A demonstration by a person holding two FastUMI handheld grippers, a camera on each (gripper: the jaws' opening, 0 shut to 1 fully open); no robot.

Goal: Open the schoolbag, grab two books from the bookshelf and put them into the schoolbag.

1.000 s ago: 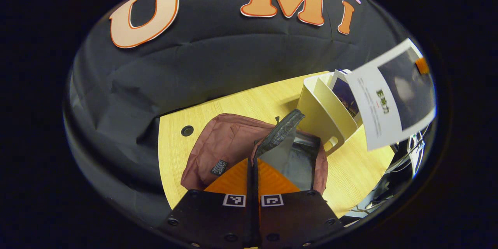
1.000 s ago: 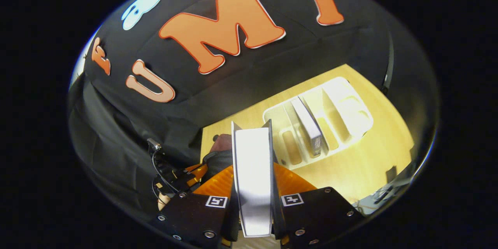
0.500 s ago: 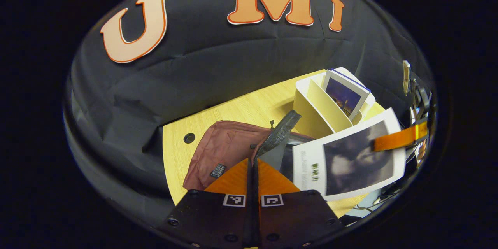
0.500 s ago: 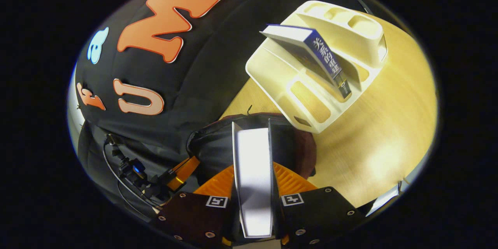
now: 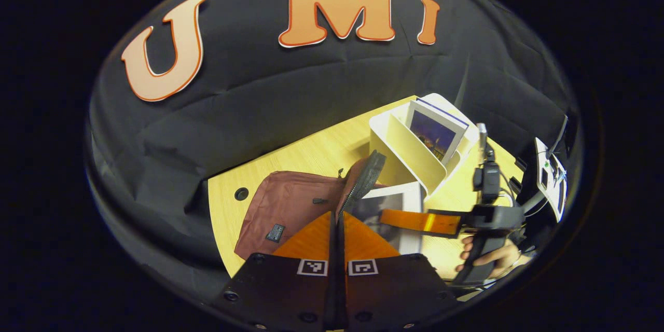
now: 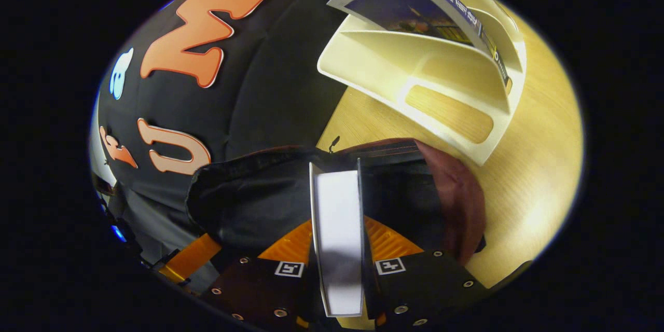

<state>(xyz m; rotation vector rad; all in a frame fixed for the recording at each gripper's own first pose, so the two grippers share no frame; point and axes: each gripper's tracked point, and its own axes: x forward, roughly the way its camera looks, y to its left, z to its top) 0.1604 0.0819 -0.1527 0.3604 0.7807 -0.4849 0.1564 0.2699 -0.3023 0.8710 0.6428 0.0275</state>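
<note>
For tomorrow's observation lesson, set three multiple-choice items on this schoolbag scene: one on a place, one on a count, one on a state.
1. Where is the book held by the right gripper?
A. at the schoolbag's open mouth
B. in the bookshelf
C. flat on the table

2. How many books stand in the bookshelf?
A. none
B. one
C. three

3. The left gripper is:
A. wide open
B. holding a book
C. shut on the bag's zipper flap

Key: A, the book points into the dark opening; B, a single book leans in a slot; C, its fingers meet at the flap's edge.
</note>
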